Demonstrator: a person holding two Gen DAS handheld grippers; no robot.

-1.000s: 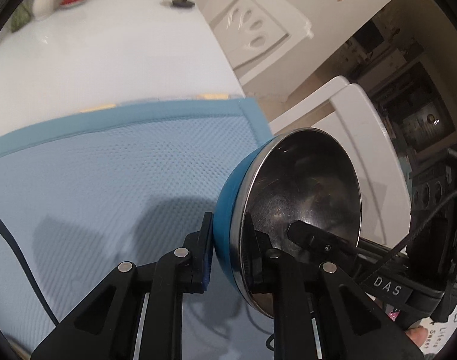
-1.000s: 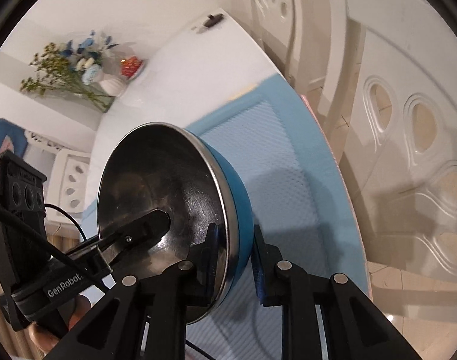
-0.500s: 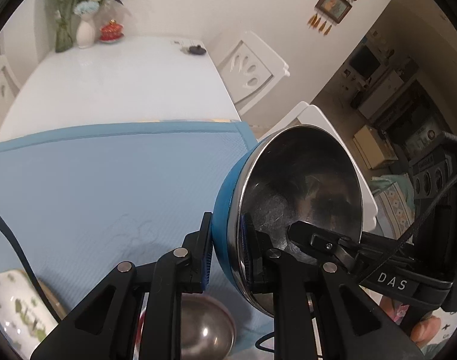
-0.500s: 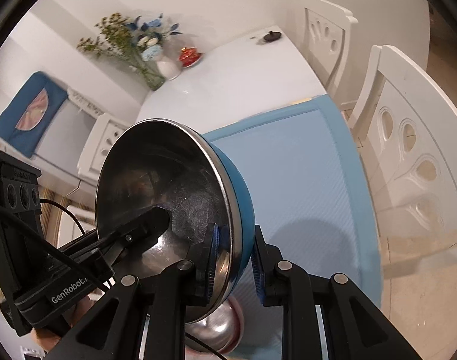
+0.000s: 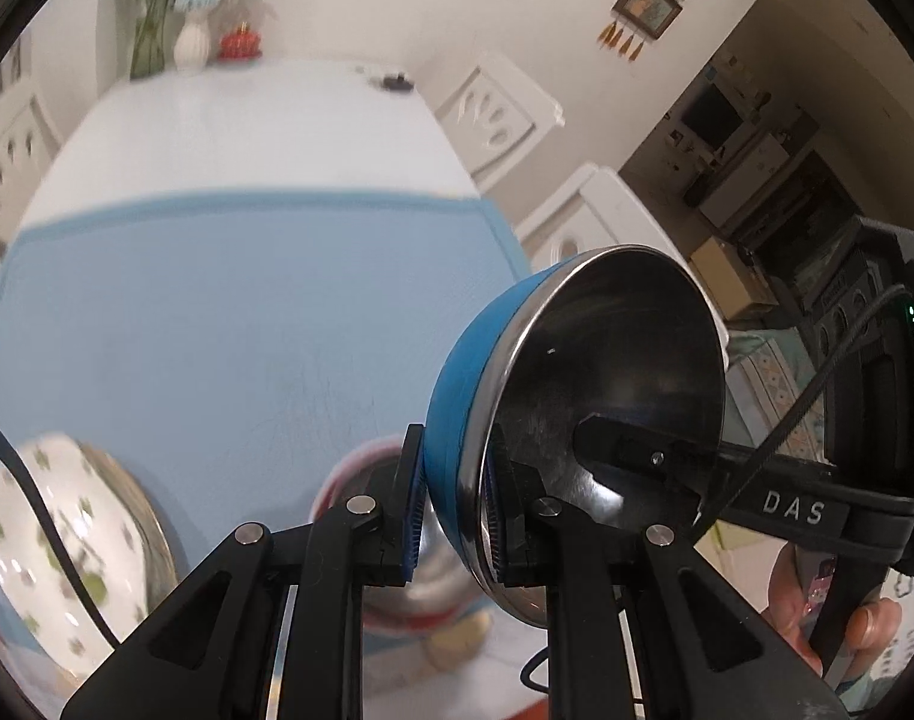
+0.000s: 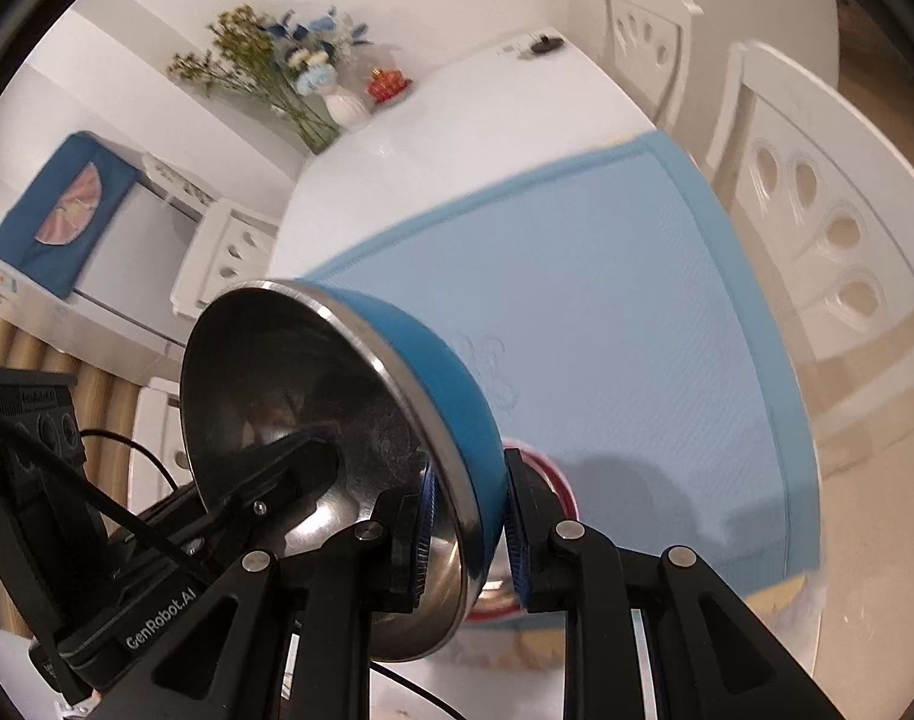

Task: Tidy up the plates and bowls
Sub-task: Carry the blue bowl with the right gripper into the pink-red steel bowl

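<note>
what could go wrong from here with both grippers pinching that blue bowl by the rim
1. The left gripper and right gripper each clamp only a thin edge of the blue bowl; if the hands drift apart or twist differently, the rim may slip out.
2. A red-rimmed metal bowl sits right below; a drop or fast lowering could knock it.
3. The floral dish lies close on the blue mat and could be clipped in a sideways move.
</note>
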